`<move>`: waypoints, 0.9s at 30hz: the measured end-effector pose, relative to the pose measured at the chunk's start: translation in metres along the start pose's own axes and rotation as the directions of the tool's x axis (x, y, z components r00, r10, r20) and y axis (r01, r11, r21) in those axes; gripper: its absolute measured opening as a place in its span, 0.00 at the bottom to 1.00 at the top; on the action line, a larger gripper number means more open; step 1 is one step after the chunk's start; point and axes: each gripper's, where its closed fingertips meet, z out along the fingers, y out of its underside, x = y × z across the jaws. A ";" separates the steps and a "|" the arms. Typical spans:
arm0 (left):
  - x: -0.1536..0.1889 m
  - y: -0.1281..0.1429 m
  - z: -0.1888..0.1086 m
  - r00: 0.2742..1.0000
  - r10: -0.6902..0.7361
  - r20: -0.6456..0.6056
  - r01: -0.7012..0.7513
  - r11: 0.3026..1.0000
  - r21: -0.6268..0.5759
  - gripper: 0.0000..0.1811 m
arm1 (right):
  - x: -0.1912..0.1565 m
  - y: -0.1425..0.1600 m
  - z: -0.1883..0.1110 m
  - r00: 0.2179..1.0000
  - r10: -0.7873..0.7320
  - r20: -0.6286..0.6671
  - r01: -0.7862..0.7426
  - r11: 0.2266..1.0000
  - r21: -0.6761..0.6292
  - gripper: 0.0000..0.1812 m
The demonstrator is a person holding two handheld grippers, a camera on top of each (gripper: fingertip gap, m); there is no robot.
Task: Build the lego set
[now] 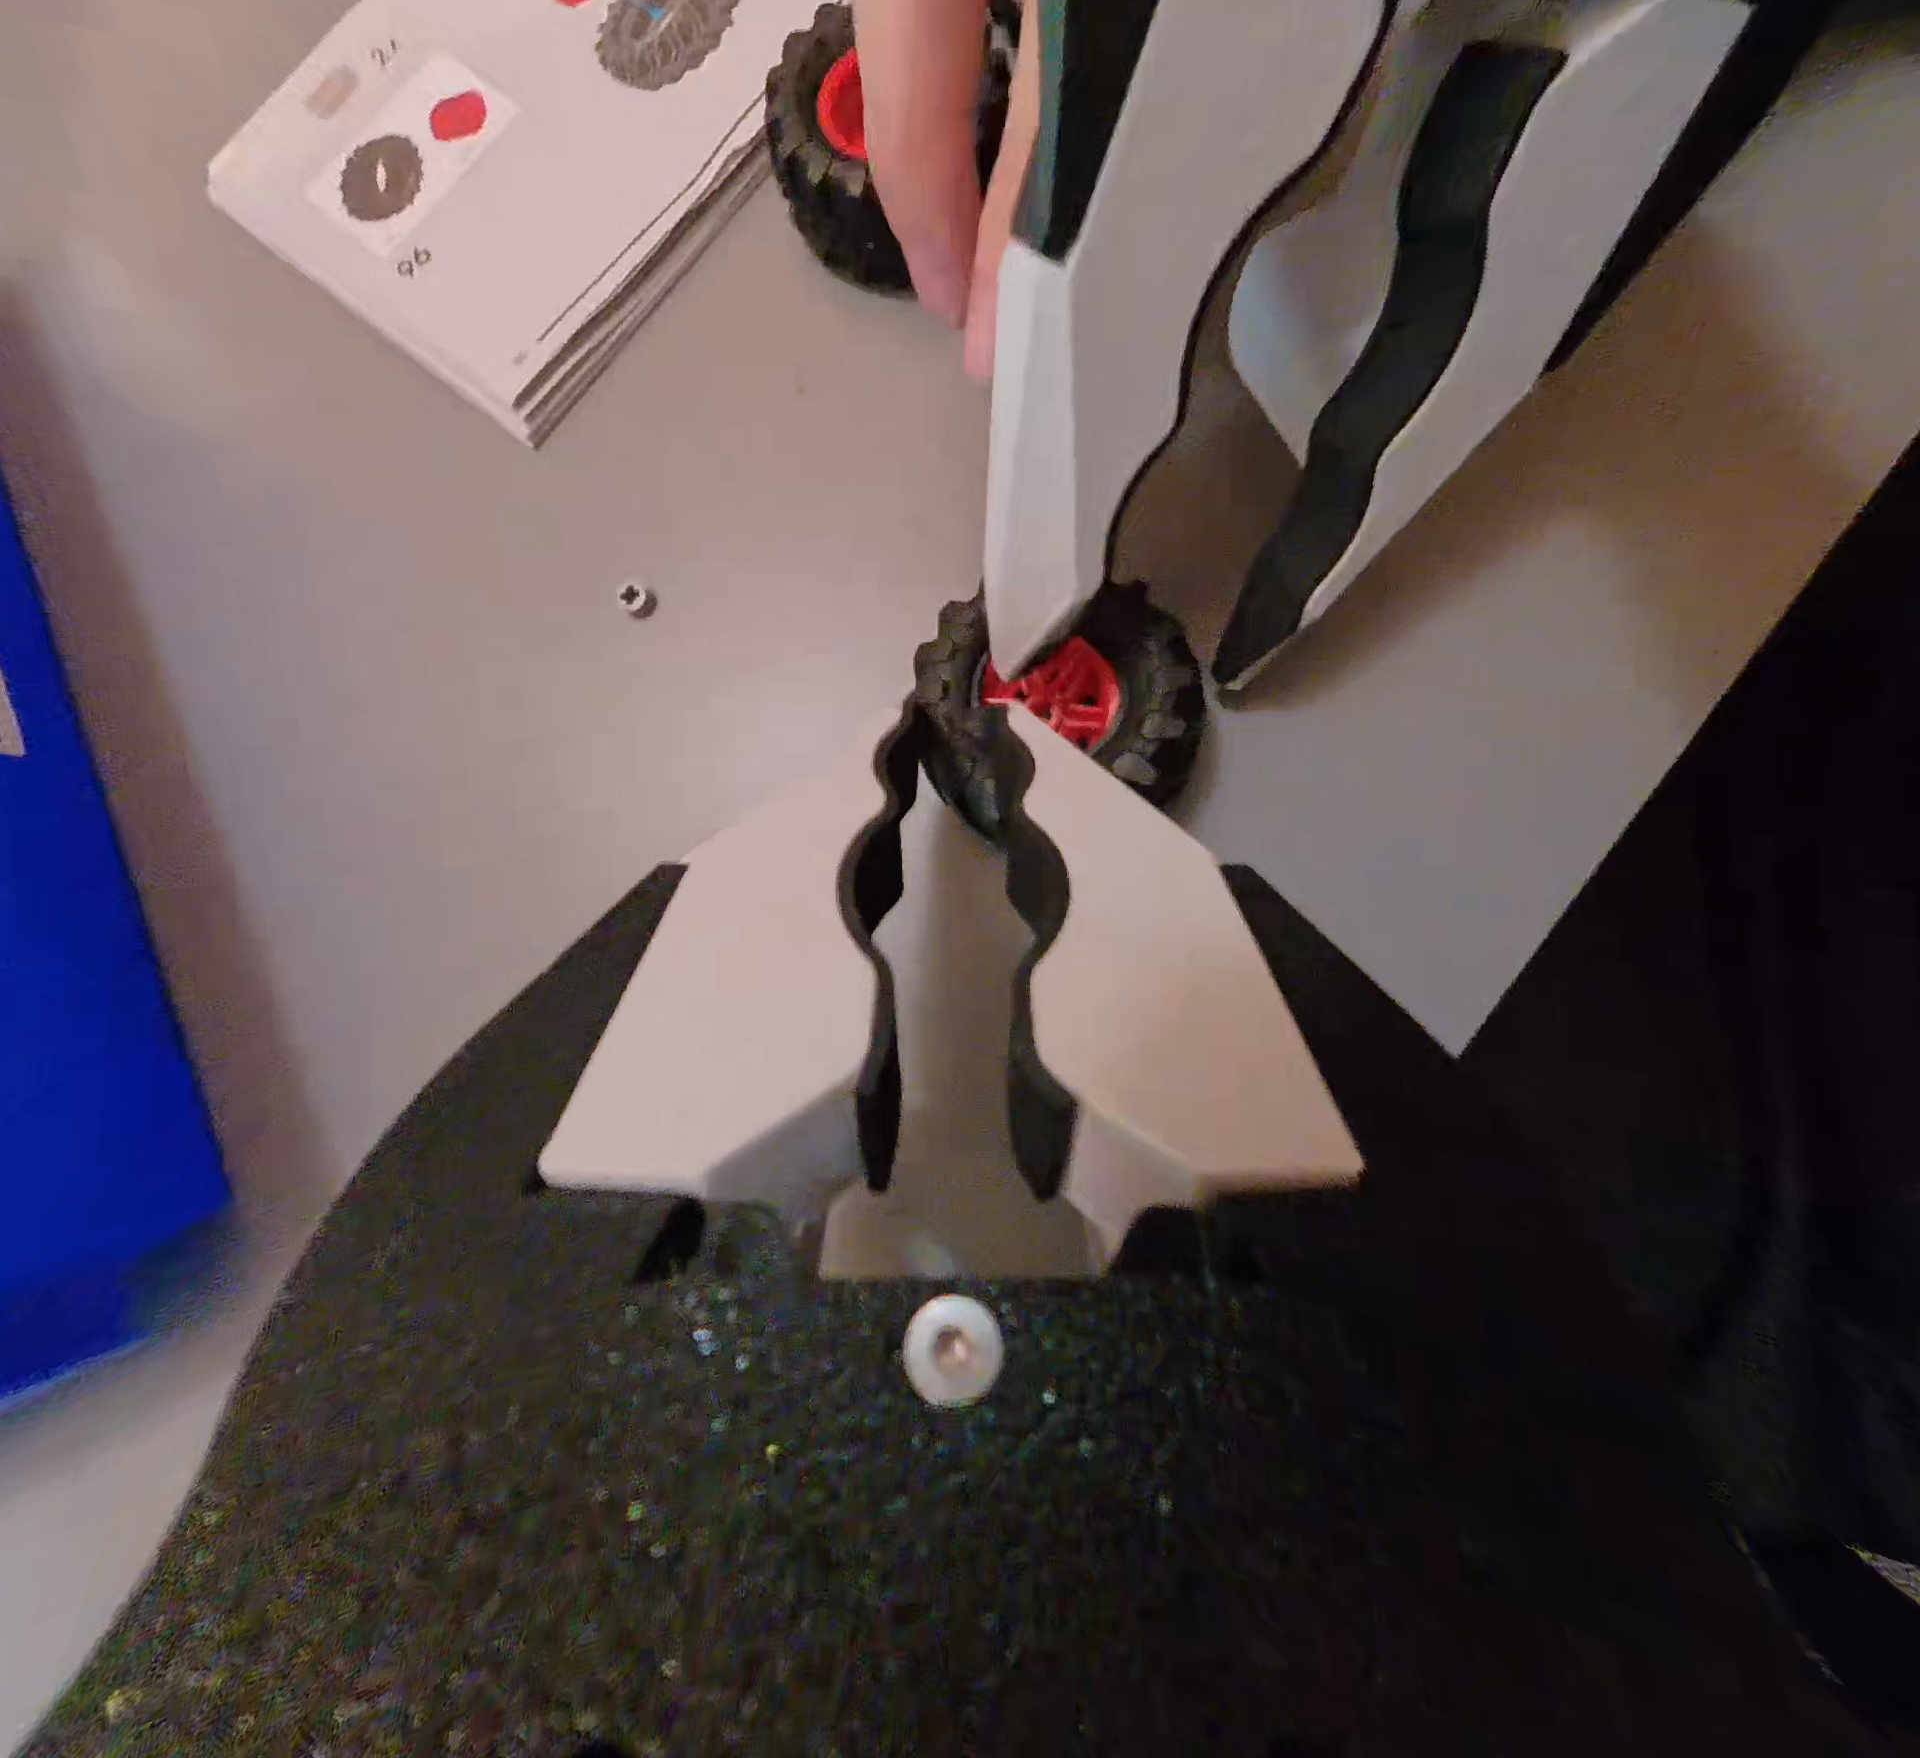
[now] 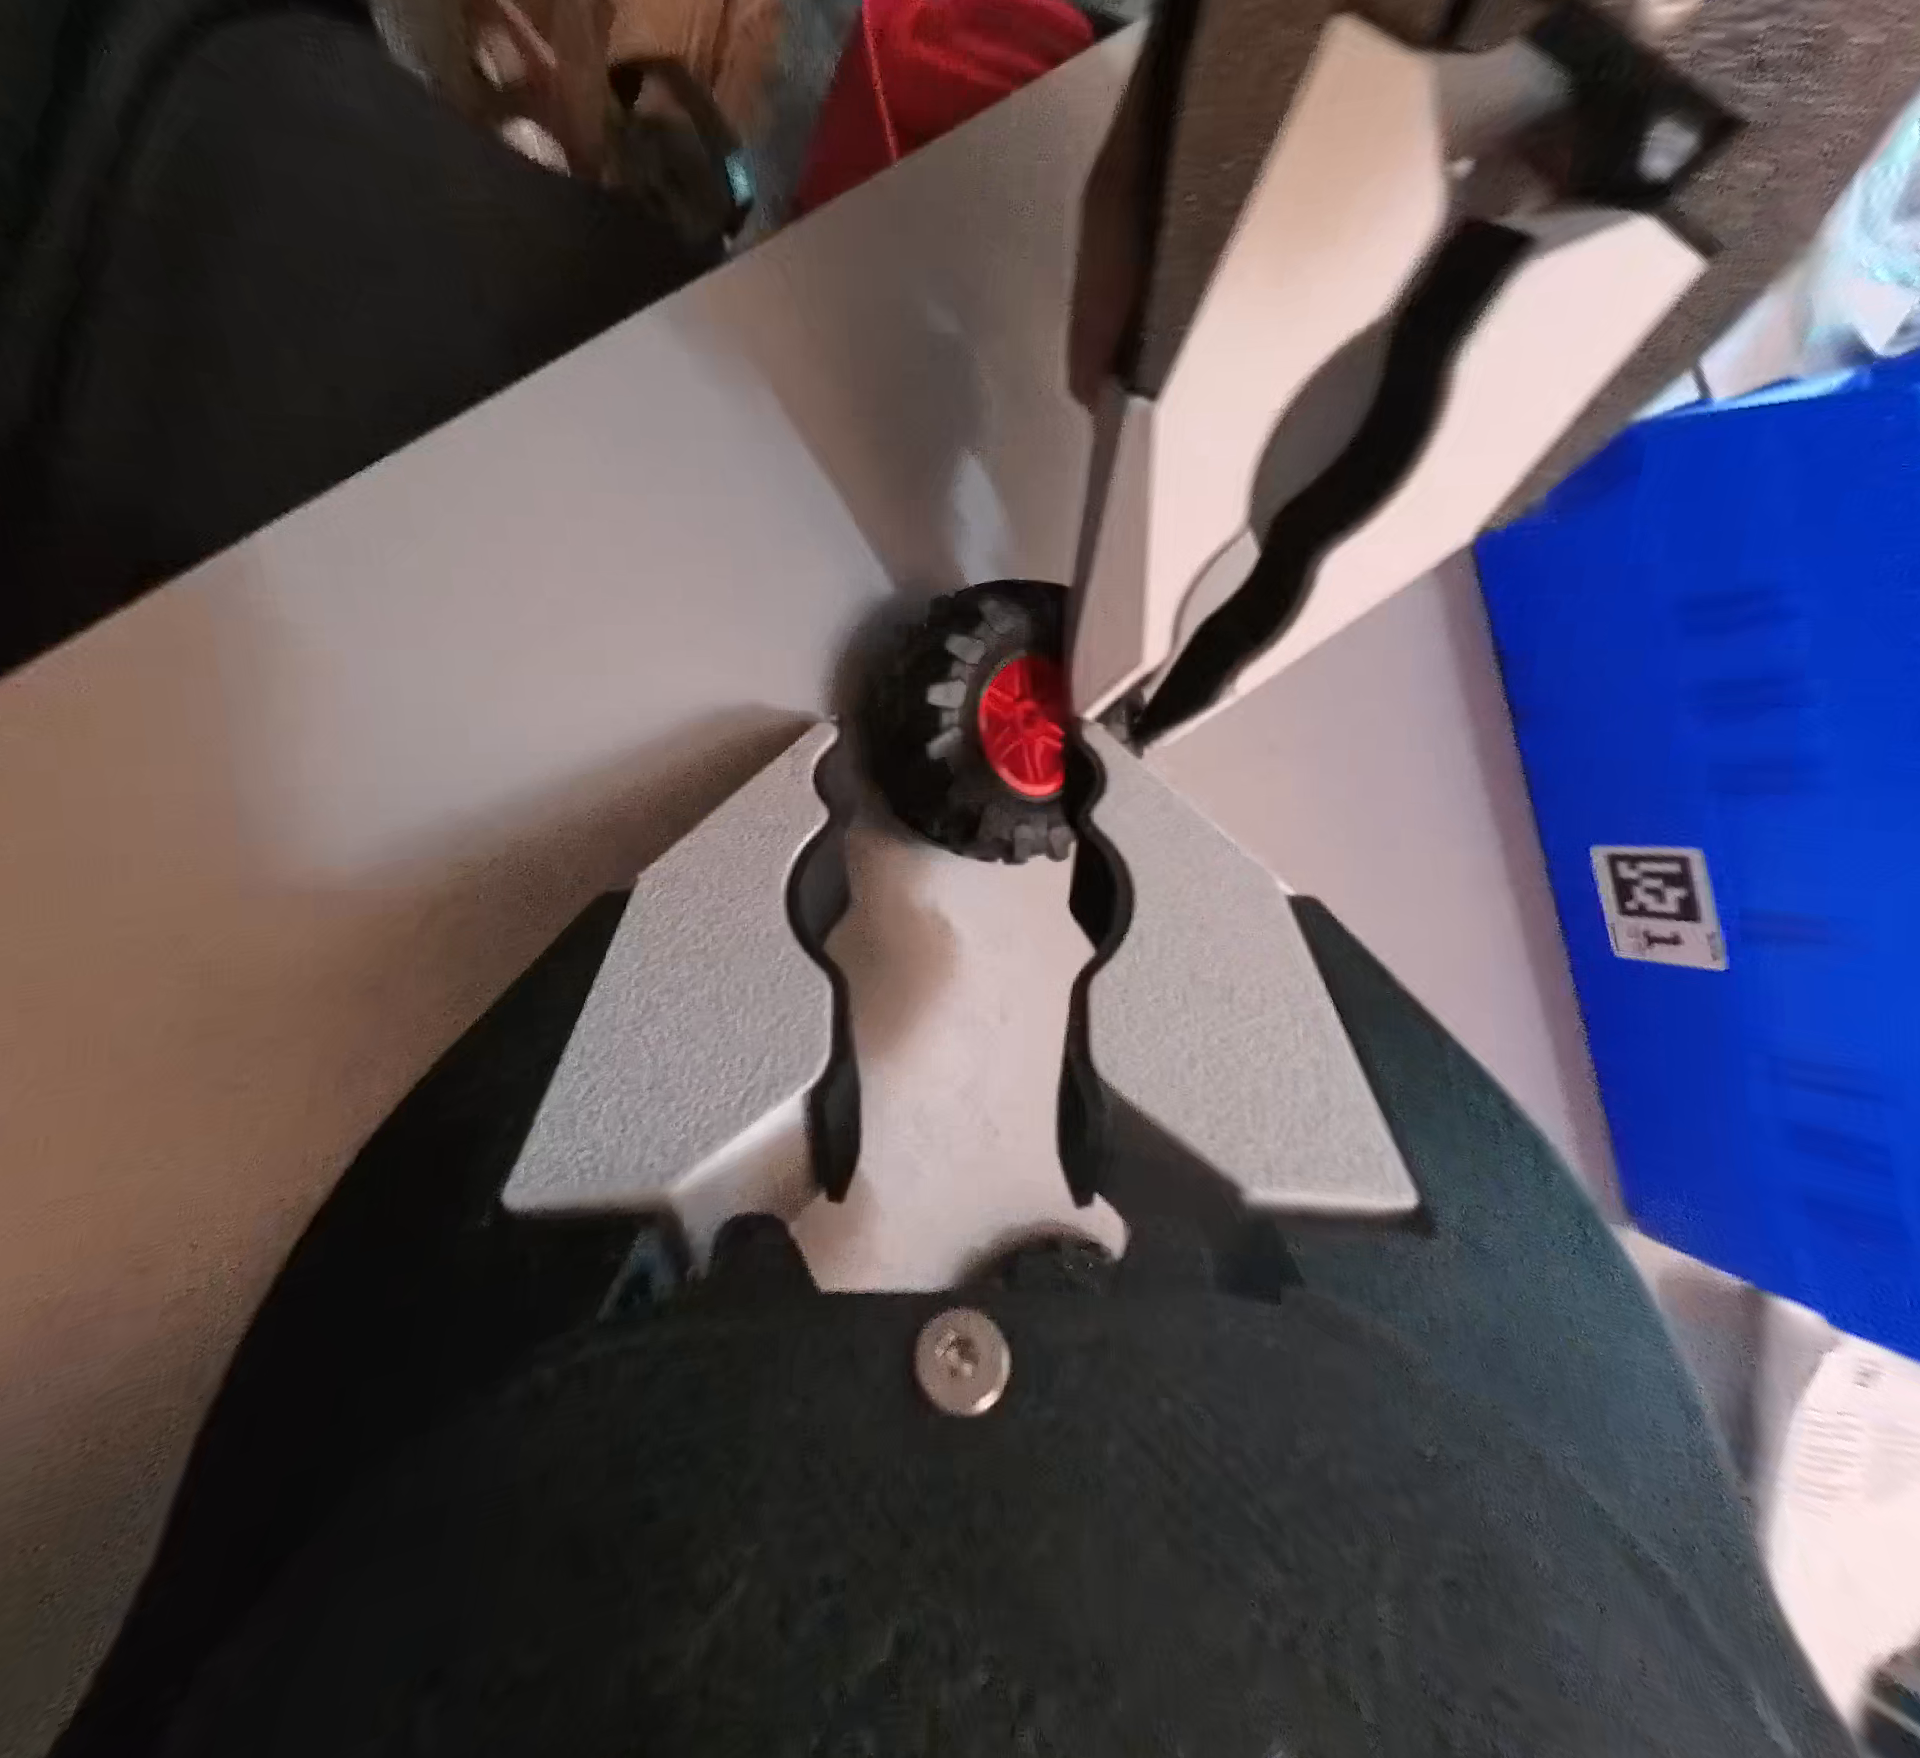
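A wheel (image 1: 1075,695) with a black knobbly tyre and a red rim lies on the white table (image 1: 468,773). My left gripper (image 1: 964,737) is shut on the near edge of the tyre. My right gripper (image 1: 1130,659) comes in from above. One of its fingertips (image 1: 1023,638) is on the red rim and the other is against the tyre's far side. In the right wrist view the wheel (image 2: 935,721) sits between the right gripper's (image 2: 961,737) fingers, and the left gripper (image 2: 1117,721) pinches the tyre's edge from the upper right.
An open instruction booklet (image 1: 488,150) lies at the far left. A second red-rimmed wheel (image 1: 831,139) sits beside it, partly behind a hand (image 1: 935,98). A small grey piece (image 1: 636,600) lies loose on the table. A blue bin (image 2: 1714,825) stands at the side.
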 end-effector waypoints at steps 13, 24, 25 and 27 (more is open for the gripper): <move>-0.005 0.016 -0.007 0.962 -0.133 0.237 0.175 0.970 -0.167 0.09 | -0.001 -0.001 0.009 0.993 -0.020 -0.119 0.000 0.986 -0.166 0.13; -0.015 0.014 -0.008 0.887 -0.033 0.461 0.050 0.998 -0.026 0.06 | 0.003 0.000 0.013 0.985 -0.031 -0.169 -0.014 0.965 -0.261 0.12; -0.015 0.013 -0.008 0.868 -0.007 0.496 0.028 0.999 -0.033 0.06 | 0.004 0.000 0.013 0.985 -0.021 -0.169 -0.023 0.967 -0.254 0.12; -0.015 0.012 -0.008 0.854 -0.055 0.517 0.052 0.998 0.020 0.06 | 0.004 0.000 0.014 0.986 -0.025 -0.167 -0.018 0.968 -0.251 0.12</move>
